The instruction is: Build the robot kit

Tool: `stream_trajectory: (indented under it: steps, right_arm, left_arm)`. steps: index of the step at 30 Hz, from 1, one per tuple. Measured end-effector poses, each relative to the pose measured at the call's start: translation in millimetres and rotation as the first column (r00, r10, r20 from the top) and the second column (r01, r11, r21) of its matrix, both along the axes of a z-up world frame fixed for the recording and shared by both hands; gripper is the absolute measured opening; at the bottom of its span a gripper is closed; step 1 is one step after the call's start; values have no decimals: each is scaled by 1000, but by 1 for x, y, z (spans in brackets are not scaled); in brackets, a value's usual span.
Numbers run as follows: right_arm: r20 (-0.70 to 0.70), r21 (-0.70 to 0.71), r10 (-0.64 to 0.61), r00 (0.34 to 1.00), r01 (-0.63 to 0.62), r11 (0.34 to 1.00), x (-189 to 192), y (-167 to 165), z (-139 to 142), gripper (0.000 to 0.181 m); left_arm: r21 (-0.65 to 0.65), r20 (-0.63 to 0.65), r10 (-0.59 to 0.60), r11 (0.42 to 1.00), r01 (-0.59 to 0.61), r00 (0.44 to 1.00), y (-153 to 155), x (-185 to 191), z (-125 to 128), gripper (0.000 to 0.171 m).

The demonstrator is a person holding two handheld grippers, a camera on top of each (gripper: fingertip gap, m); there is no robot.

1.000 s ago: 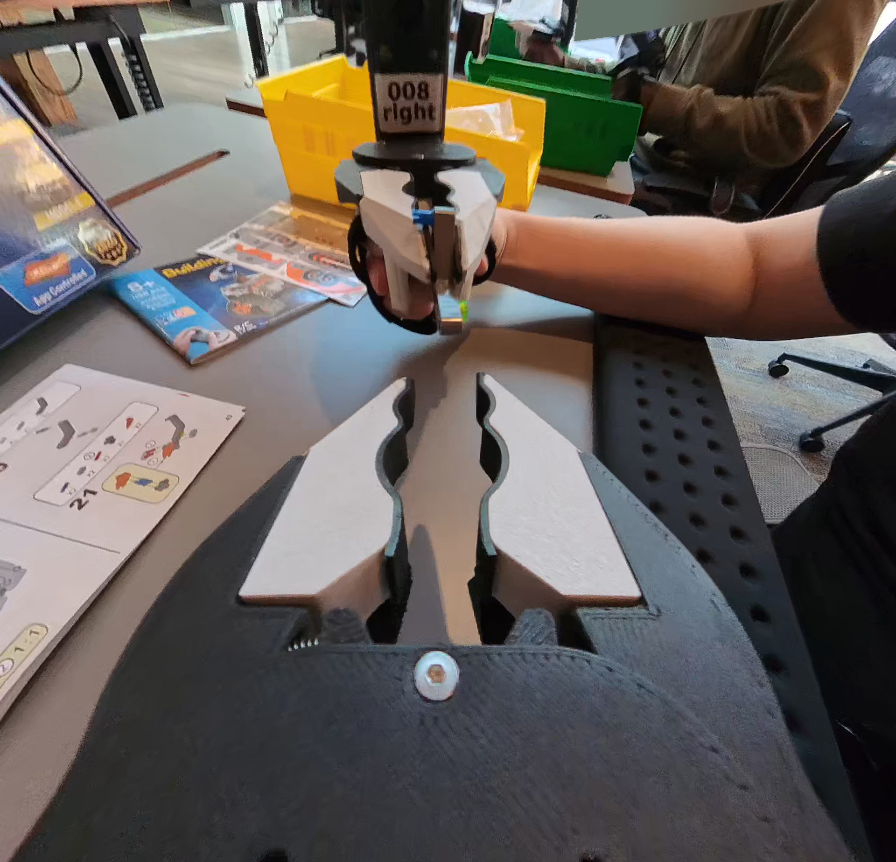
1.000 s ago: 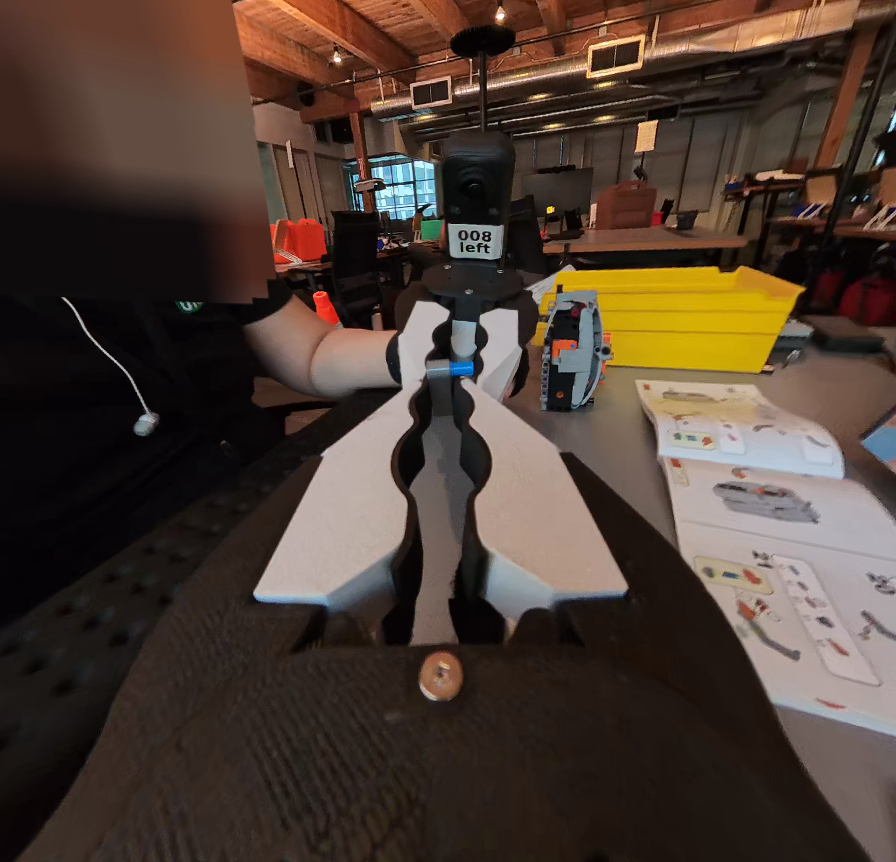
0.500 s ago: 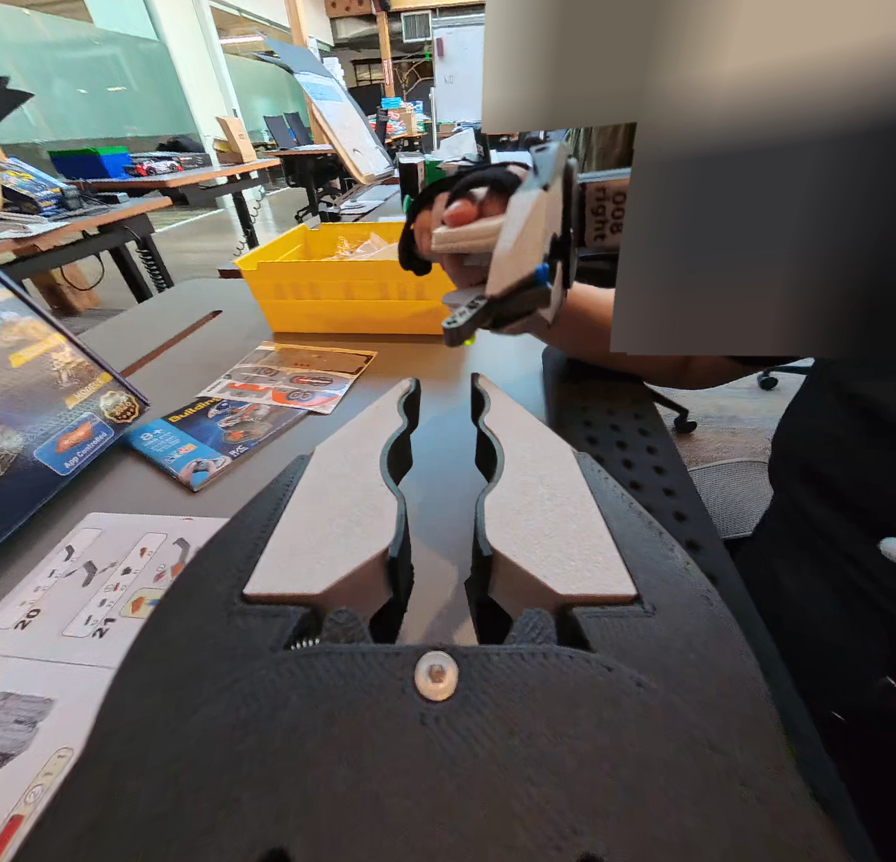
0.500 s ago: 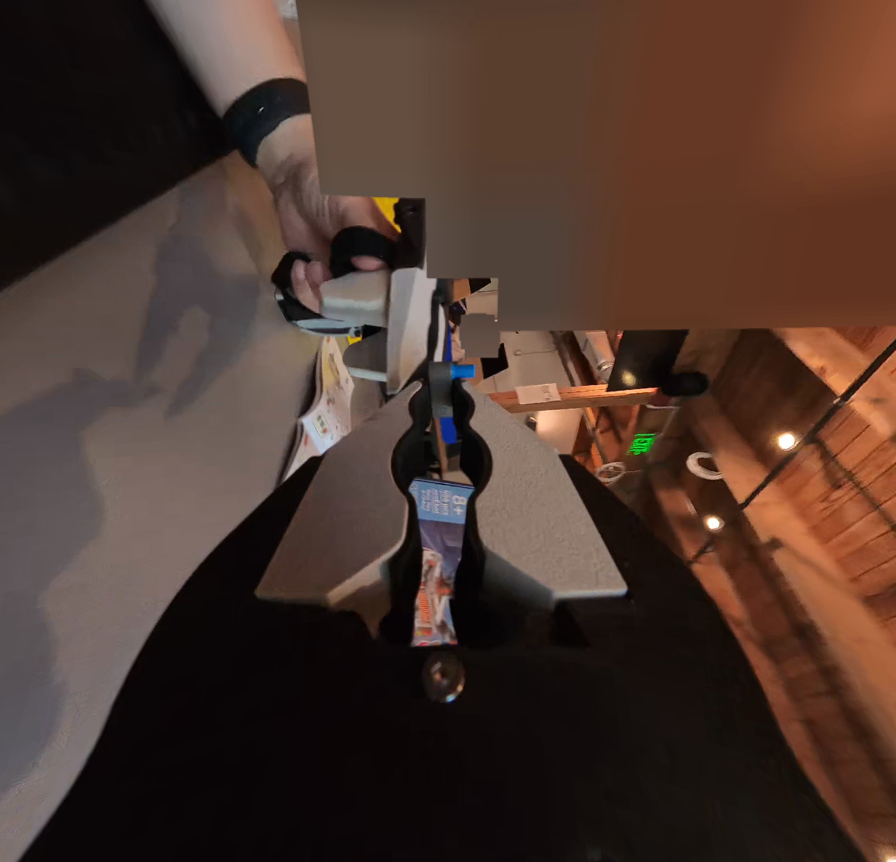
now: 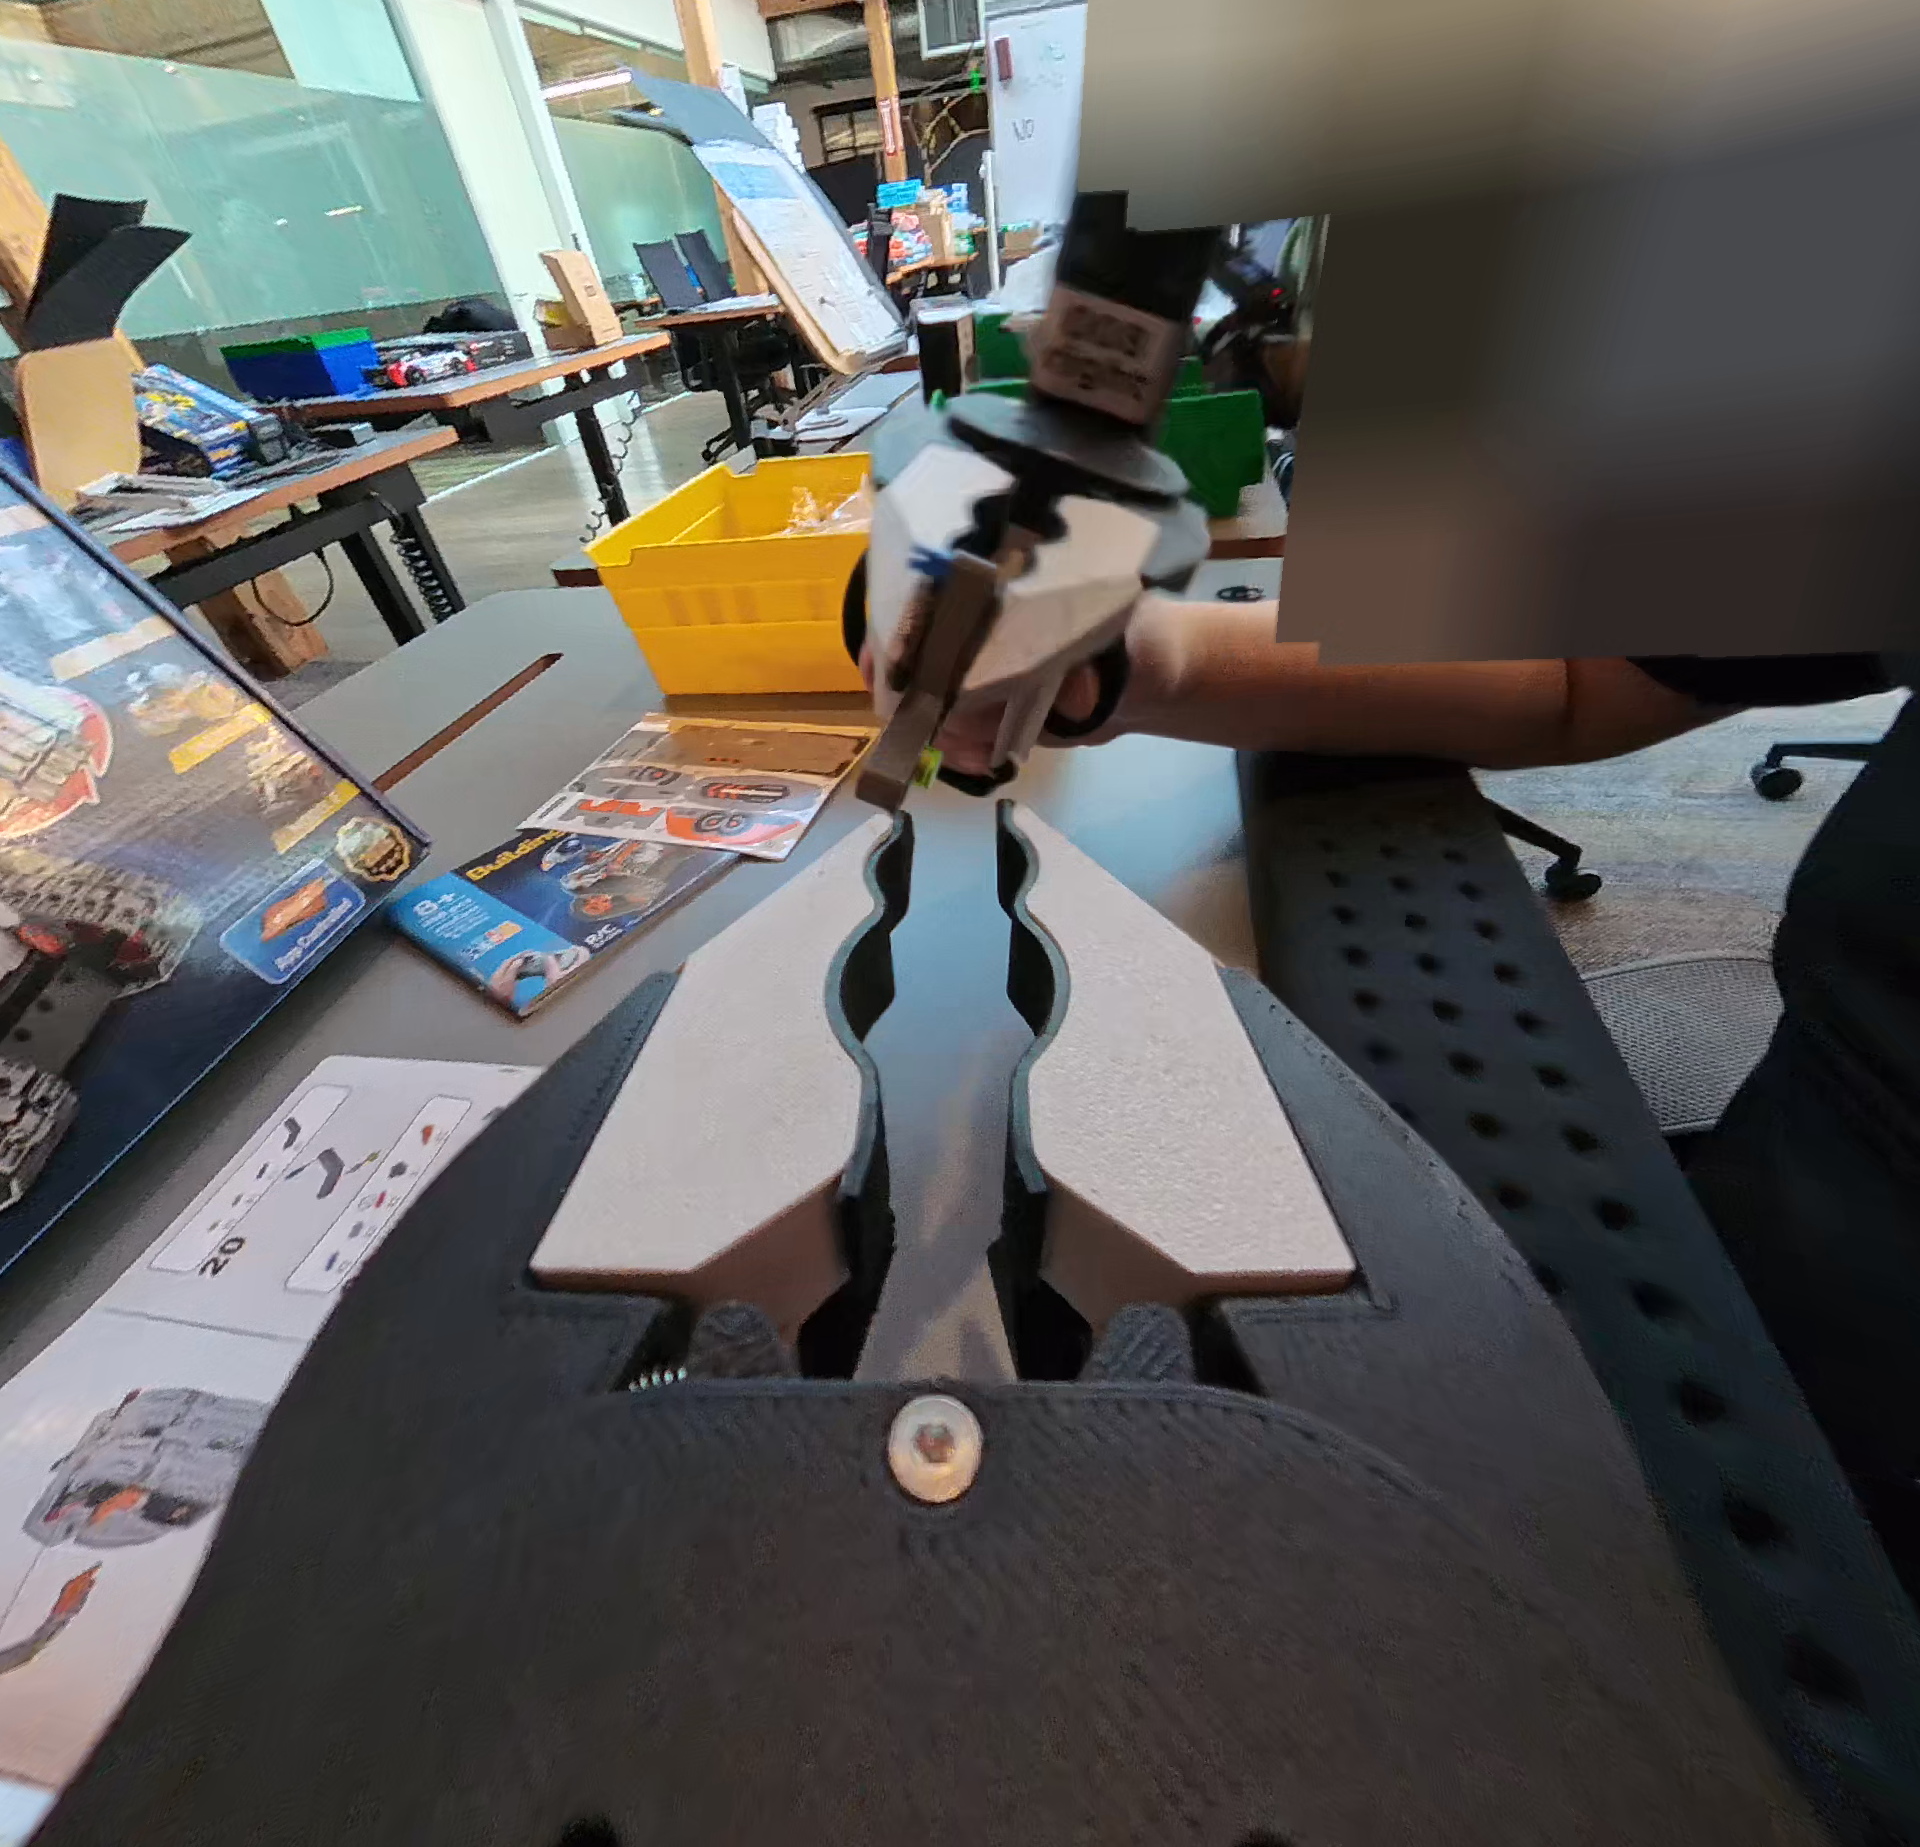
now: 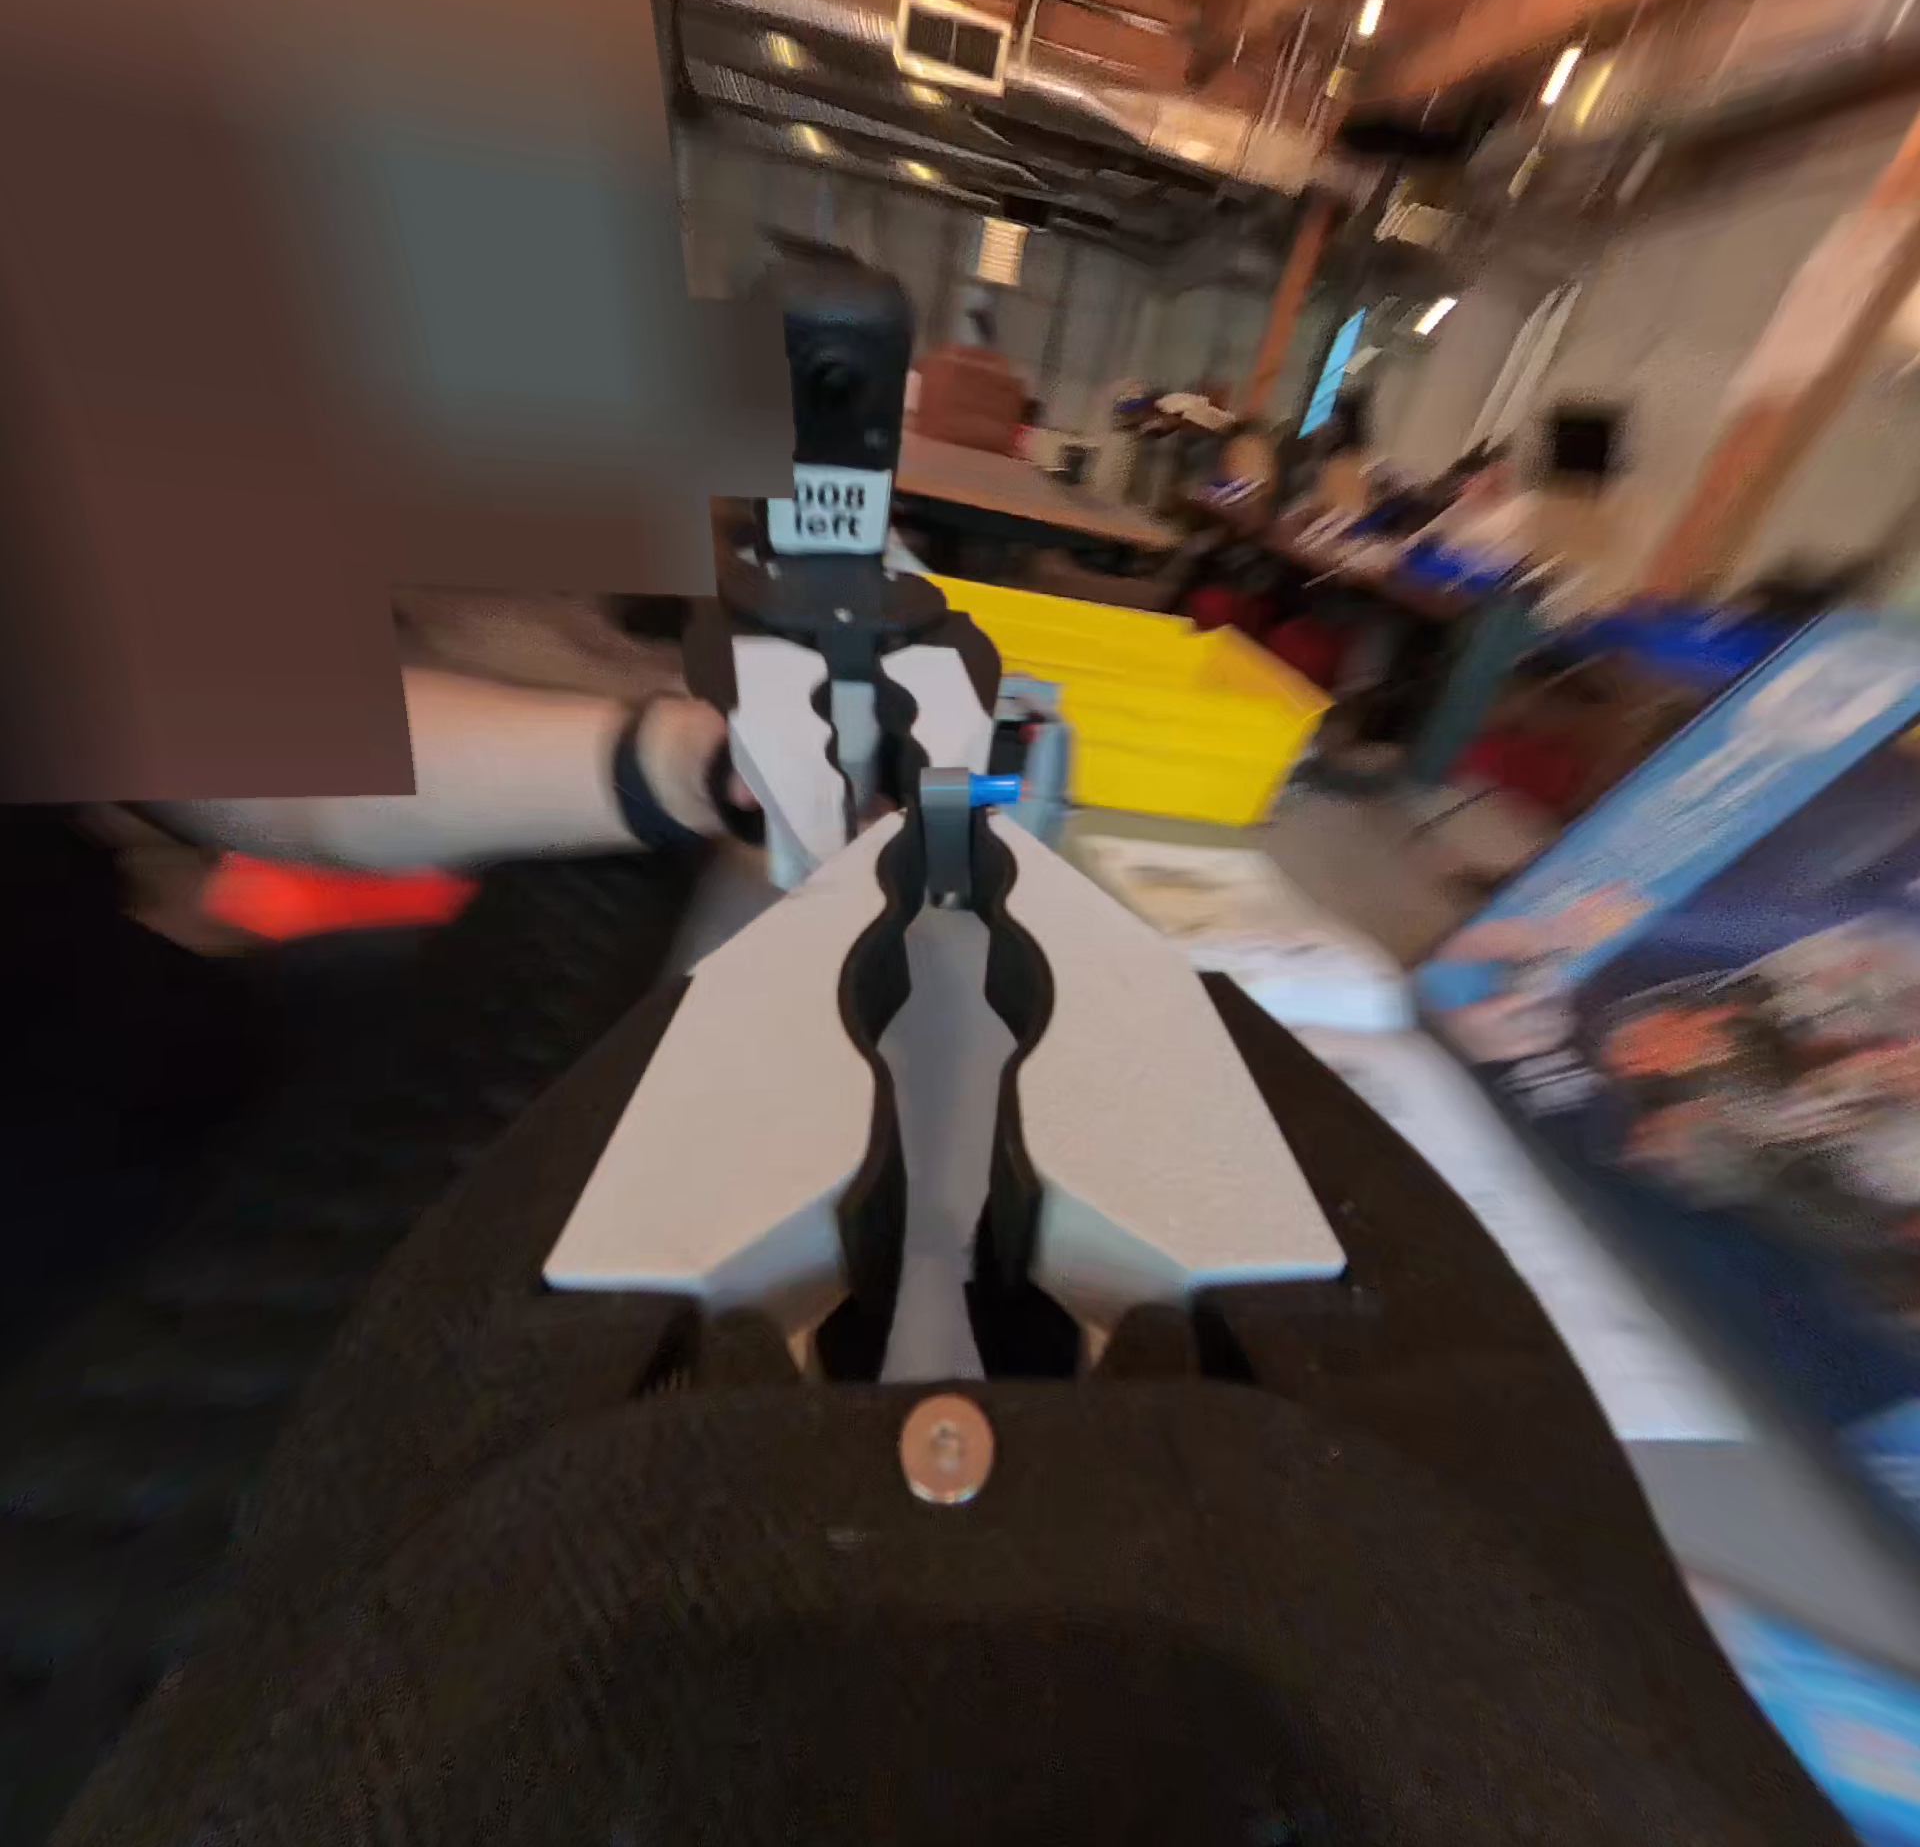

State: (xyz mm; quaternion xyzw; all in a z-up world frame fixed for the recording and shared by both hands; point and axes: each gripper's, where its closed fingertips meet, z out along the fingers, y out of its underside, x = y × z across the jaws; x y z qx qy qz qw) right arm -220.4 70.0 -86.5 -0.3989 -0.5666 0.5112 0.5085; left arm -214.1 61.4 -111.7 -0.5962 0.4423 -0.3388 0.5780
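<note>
In the right wrist view my right gripper (image 6: 951, 852) is shut on a small grey beam (image 6: 945, 821) with a blue pin (image 6: 992, 787) sticking out to the right. In the left wrist view the same right gripper (image 5: 971, 602) hangs in the air just beyond my left gripper's tips. The beam (image 5: 925, 675) slants down and to the left, with a yellow-green bit at its low end. My left gripper (image 5: 948, 831) is open and empty, a little above the grey table (image 5: 1122, 821). The left gripper (image 6: 852, 748) also shows in the blurred right wrist view, close behind the beam.
A yellow bin (image 5: 748, 592) stands behind. A sticker sheet (image 5: 717, 779), a blue booklet (image 5: 551, 914), an open instruction booklet (image 5: 260, 1226) and a large toy box (image 5: 156, 810) lie to the left. A black perforated chair part (image 5: 1455, 1018) is on the right. A grey part-built model (image 6: 1039, 758) stands by the bin. Less than 4 cm separates the two grippers' tips.
The right gripper has rolled back from sideways to nearly upright, still shut on the beam, and come closer to my left gripper's tips. The left gripper stays open.
</note>
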Motion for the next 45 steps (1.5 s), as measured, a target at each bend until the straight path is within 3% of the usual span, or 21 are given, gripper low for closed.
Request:
stream_trajectory:
  steps: [1, 2, 4, 7, 10, 16, 19, 23, 25, 29, 33, 37, 42, 45]
  right_arm:
    - [-14, -218, 112, 994, -112, 969, 2, 2, 2, 8]
    - [-63, -390, 198, 978, -206, 897, 6, 5, 6, 7]
    - [-137, -562, 217, 967, -256, 787, 10, 24, 4, 7]
    - [-108, -660, 225, 968, -239, 712, 9, 45, -17, 8]
    - [-75, -732, 308, 948, -262, 629, 6, 53, -37, 8]
    - [-145, -836, 334, 932, -296, 463, 6, 74, -50, 8]
    - [-119, -831, 372, 920, -297, 470, 9, 69, -54, 8]
    - [-200, -801, 420, 885, -395, 449, 17, 62, -44, 9]
    - [-235, -771, 401, 885, -421, 478, 22, 64, -39, 8]
    - [-290, -772, 377, 880, -448, 450, 26, 72, -33, 8]
    - [-237, -765, 387, 891, -417, 490, 18, 69, -39, 8]
    - [-197, -782, 416, 888, -398, 480, 7, 69, -45, 8]
    - [-202, -783, 431, 880, -409, 468, 3, 71, -45, 8]
    - [-207, -787, 420, 884, -405, 465, 3, 73, -44, 7]
  left_arm:
    - [-5, -6, 8, 1000, -8, 1000, 2, -1, -2, 15]
    - [-9, -12, 11, 1000, -11, 1000, 3, -1, -4, 16]
    - [-26, -33, 5, 1000, -6, 999, 3, 0, -9, 16]
    - [-63, -105, 65, 995, -71, 992, 15, -1, -24, 12]
    - [-132, -193, 120, 980, -147, 974, 27, -7, -45, 14]
    - [-169, -193, 79, 979, -112, 978, 22, -2, -48, 18]
    - [-162, -205, 60, 982, -94, 977, 18, 2, -49, 18]
    - [-172, -226, 49, 981, -89, 973, 16, 4, -53, 18]
    - [-172, -229, 45, 981, -86, 972, 15, 5, -52, 18]
    - [-163, -223, 31, 984, -69, 974, 12, 6, -49, 18]
    - [-159, -209, 25, 986, -59, 978, 11, 7, -45, 18]
    - [-169, -210, 33, 983, -69, 977, 13, 5, -47, 19]
    - [-179, -228, 74, 977, -117, 971, 21, -1, -52, 18]
    - [-190, -245, 202, 949, -251, 948, 41, -14, -58, 24]
